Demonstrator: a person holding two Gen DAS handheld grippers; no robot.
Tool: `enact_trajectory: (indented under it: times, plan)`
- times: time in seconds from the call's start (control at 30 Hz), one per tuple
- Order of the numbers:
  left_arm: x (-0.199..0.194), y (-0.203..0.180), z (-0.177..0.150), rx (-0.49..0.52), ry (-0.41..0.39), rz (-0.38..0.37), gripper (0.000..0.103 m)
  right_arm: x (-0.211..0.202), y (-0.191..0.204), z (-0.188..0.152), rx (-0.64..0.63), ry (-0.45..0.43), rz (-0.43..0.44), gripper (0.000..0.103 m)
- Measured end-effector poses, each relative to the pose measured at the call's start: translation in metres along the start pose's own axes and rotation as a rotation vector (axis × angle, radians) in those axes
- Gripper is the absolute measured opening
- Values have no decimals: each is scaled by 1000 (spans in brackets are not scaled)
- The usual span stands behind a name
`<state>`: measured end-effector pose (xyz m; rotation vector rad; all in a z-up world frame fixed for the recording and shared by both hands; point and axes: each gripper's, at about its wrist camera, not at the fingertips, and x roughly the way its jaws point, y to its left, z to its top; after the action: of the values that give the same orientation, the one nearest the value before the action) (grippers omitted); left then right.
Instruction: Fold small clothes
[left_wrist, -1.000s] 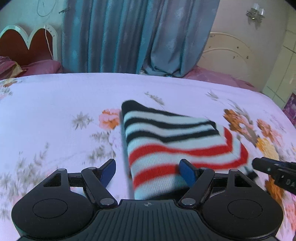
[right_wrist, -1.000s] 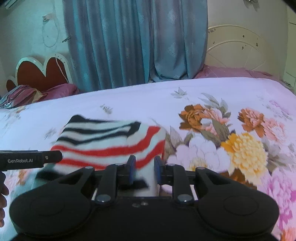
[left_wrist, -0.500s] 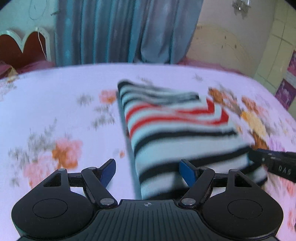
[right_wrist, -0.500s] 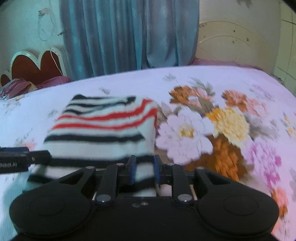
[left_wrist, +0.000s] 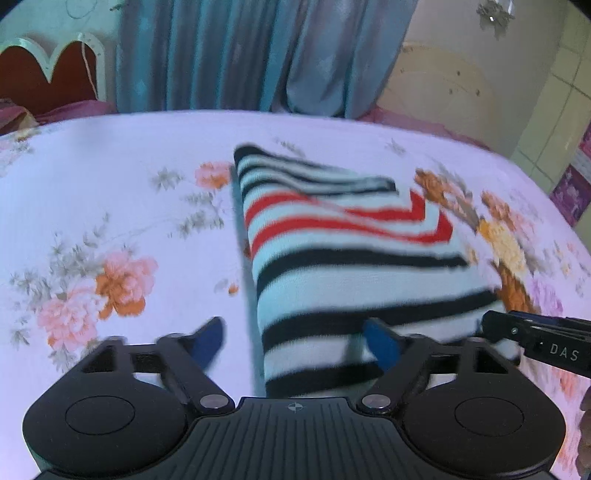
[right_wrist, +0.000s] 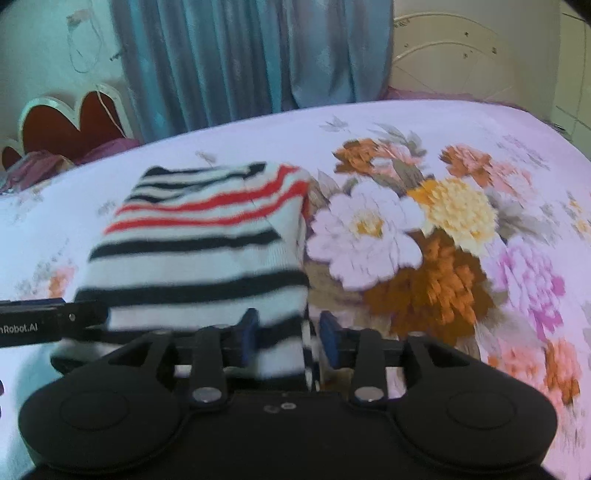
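Note:
A knit garment (left_wrist: 351, 258) with black, red and pale stripes lies folded on the floral bedsheet (left_wrist: 110, 192). My left gripper (left_wrist: 293, 332) straddles the garment's near left corner. Its jaws are opening wide: one blue pad is out over the sheet, the other over the cloth, and neither presses. In the right wrist view the garment (right_wrist: 207, 251) lies left of centre. My right gripper (right_wrist: 289, 325) has the near right edge between its pads, and its jaws are opening off the cloth. Each gripper shows at the other view's edge: the right gripper (left_wrist: 535, 343) and the left gripper (right_wrist: 55, 321).
The bedsheet (right_wrist: 461, 122) runs far to the back and right, printed with large flowers. Blue curtains (left_wrist: 240, 55) hang behind the bed. A red scalloped headboard (right_wrist: 74, 118) with purple pillows stands at the back left, and a cream headboard (left_wrist: 443, 85) at the back right.
Both grippers drew back toward the near side with the garment's edge, so more striped cloth now lies flat in front. Both pairs of jaws have widened off the cloth.

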<state>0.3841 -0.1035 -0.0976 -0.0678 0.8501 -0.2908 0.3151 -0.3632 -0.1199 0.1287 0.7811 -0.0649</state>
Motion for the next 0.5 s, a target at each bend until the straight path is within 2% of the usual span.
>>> enact_trajectory:
  times: [0.07,0.13,0.33,0.5]
  plan:
    - [-1,-3,10,1,-34,13,99,4,-4,13,15,-10,21,53]
    - [7,-6,21,5,-20,9,99,13,-9,26,21,-8,33,57]
    - [39,1,35,-74,30,9,99,45,-21,45,55,39,103,61]
    - [61,4,37,-103,51,-49,99,72,-30,53,83,79,167,63]
